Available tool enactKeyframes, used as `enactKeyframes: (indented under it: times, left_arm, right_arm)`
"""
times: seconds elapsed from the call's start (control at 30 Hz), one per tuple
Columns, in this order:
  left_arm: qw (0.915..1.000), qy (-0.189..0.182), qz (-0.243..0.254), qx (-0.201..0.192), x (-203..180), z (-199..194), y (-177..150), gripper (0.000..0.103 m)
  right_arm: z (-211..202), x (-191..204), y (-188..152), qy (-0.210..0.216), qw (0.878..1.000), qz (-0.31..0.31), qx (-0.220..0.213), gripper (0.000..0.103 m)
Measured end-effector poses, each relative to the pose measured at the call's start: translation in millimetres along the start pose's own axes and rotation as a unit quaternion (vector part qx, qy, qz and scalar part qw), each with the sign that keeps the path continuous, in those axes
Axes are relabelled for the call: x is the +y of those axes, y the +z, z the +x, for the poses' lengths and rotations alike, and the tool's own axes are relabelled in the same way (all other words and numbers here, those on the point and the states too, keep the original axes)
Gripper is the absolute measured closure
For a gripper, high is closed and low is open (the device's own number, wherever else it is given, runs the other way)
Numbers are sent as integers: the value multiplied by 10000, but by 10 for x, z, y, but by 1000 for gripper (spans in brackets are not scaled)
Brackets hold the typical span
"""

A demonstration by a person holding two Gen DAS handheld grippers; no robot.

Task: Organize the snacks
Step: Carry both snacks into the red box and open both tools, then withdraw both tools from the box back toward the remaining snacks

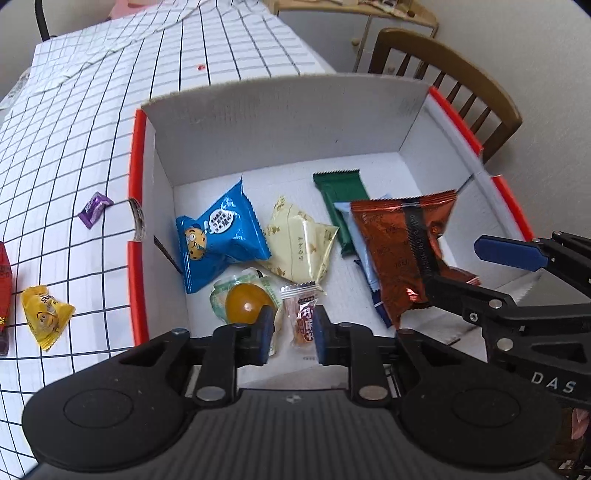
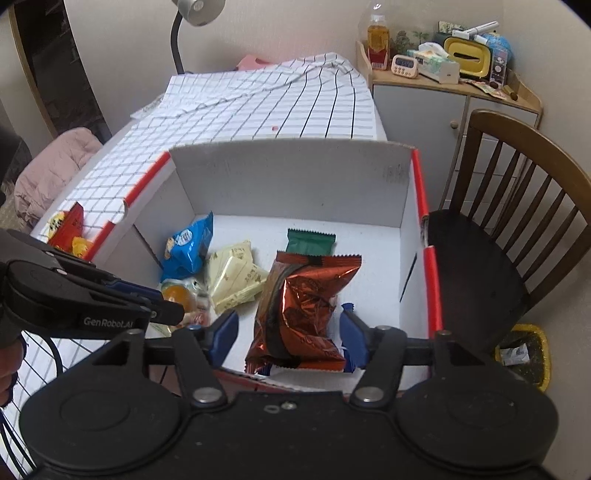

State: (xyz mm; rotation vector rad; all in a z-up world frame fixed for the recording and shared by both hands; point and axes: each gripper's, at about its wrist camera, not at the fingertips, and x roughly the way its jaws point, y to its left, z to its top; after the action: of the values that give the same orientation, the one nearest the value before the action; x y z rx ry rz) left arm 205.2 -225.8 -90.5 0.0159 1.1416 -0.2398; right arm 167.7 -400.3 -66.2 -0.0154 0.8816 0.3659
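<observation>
Here both tongs hung open over the white box (image 1: 280,122): the left tongs (image 1: 291,332) straddled a small pink candy (image 1: 301,317) at six o'clock, the right tongs (image 2: 291,334) flanked the copper-red snack bag (image 2: 303,306), apparently just released among already-sorted snacks.

Grid-cloth table (image 2: 258,107), wooden chair (image 2: 517,206) beside it — cluttered cabinet (image 2: 417,107), desk lamp (image 2: 192,11), pale walls

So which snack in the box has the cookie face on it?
Look in the white cardboard box with orange-red edges on the checked tablecloth. Against its left wall lies a puffy blue packet, next to a pale cream wrapper. Only it is bright blue with a cartoon cookie face.
</observation>
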Motion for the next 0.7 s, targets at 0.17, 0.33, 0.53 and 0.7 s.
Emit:
enactKeyframes:
  times: [0.17,0.33,0.53,0.7]
  left_arm:
    - [9995,-158,-15,-258,34,-224,-41,76]
    - [9982,-259,14,-540,64,-463,-88,76]
    - [9953,-400,30,-876,183,-764,-171,60]
    - [9911,-471,-92,-1240,381,-1011,-251,39]
  right_arm:
    - [-179,56,30,66,9998,3,-200,38]
    - [-339,145,69,151,9990,95,-410,28]
    - [-514,322,112,269,9976,138,-631,23]
    - [-645,529,149,344,9956,165,-855,17]
